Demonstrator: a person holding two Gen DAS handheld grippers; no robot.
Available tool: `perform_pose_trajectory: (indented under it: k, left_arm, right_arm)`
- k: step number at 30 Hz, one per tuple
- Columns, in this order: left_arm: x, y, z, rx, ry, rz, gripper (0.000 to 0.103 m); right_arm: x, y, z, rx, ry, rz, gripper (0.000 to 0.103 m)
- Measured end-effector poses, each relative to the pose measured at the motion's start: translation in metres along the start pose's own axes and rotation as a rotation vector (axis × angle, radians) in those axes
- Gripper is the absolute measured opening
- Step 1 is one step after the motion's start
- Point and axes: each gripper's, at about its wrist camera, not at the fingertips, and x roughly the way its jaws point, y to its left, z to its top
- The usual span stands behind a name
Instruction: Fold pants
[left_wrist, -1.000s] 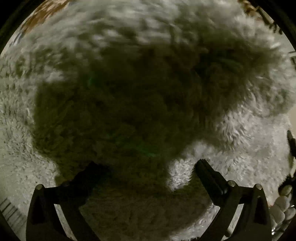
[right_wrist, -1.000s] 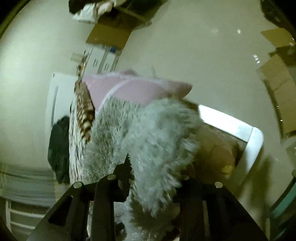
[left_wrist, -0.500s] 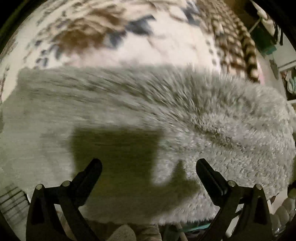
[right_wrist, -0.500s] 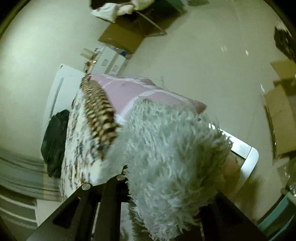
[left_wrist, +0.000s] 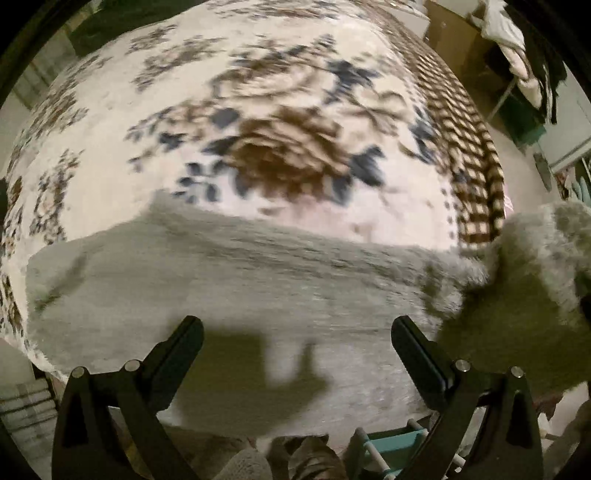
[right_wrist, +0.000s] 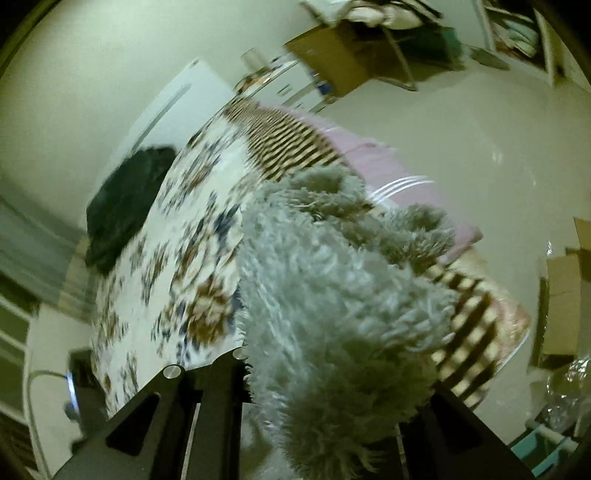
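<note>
Grey fluffy pants (left_wrist: 236, 280) lie spread across the near edge of a bed with a floral blanket (left_wrist: 280, 122). My left gripper (left_wrist: 295, 343) is open and empty, held above the flat pants; its shadow falls on them. At the right the pants rise in a lifted bunch (left_wrist: 524, 280). In the right wrist view that bunch of pants (right_wrist: 332, 302) fills the space between my right gripper's fingers (right_wrist: 218, 391); the right gripper (right_wrist: 325, 398) is shut on it, its fingertips hidden by the fur.
The blanket (right_wrist: 173, 251) has a checked brown border (left_wrist: 469, 147) on the bed's right side. A dark garment (right_wrist: 125, 206) lies at the bed's far end. Cardboard boxes (right_wrist: 332, 59) and a clothes rack stand on the floor beyond. A teal rack (left_wrist: 391, 443) sits below the bed edge.
My left gripper has pulled back and up from the pants, so the bed now shows. My right gripper has lifted its bunch of pants and swung toward the bed.
</note>
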Motion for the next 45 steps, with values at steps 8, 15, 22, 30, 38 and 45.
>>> perform_pose_trajectory:
  k: [8, 15, 22, 30, 38, 45]
  left_arm:
    - [-0.013, 0.130, -0.022, -0.156, 0.026, 0.056, 0.103]
    - [0.004, 0.242, -0.052, -0.282, 0.099, 0.144, 0.103]
    - [0.010, 0.266, -0.044, -0.299, 0.086, 0.090, 0.103]
    - [0.000, 0.209, -0.002, -0.175, 0.017, -0.078, 0.103]
    - [0.048, 0.136, 0.006, 0.005, 0.171, -0.110, 0.102]
    - [0.082, 0.130, -0.028, 0.012, 0.256, -0.156, 0.006]
  right_arm:
    - [0.075, 0.133, -0.088, -0.244, 0.147, 0.012, 0.016]
    - [0.160, 0.222, -0.214, -0.564, 0.327, -0.024, 0.016]
    - [0.186, 0.245, -0.282, -0.788, 0.490, -0.068, 0.070]
    - [0.132, 0.206, -0.229, -0.521, 0.549, 0.041, 0.079]
    - [0.104, 0.128, -0.160, -0.218, 0.452, -0.105, 0.079]
    - [0.116, 0.099, -0.150, -0.155, 0.460, -0.180, 0.079]
